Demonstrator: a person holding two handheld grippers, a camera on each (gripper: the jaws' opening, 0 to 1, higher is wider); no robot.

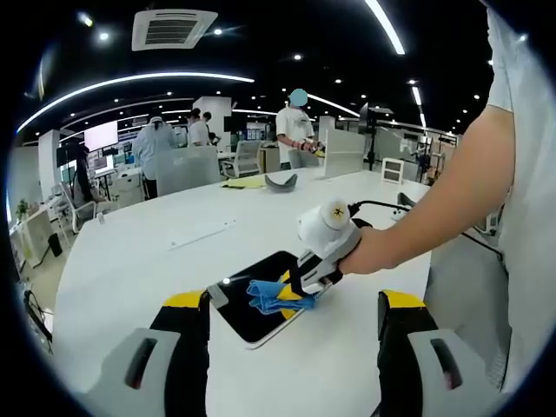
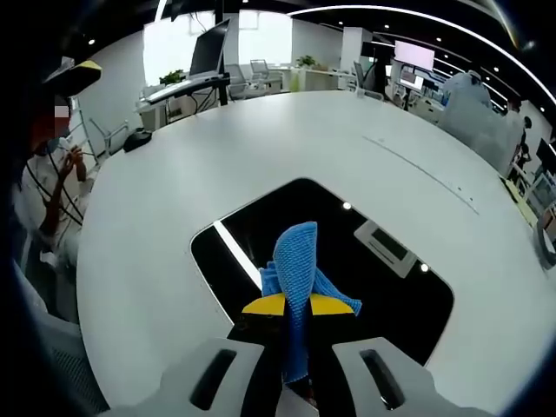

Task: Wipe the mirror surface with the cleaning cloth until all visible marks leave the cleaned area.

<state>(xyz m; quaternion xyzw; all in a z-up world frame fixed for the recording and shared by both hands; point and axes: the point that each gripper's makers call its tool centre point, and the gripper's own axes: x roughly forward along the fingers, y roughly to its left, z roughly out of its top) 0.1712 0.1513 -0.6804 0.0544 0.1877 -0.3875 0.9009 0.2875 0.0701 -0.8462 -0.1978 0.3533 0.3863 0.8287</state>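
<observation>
Pressing my right gripper, clenched on the blue cloth, onto the mirror; left gripper released; no writing legible

Both views share the mirror (right closer).

The cleaning cloth is bright blue. The mirror looks black and glossy with a pale rim. The table is white. The right gripper has yellow-tipped black jaws.
</observation>
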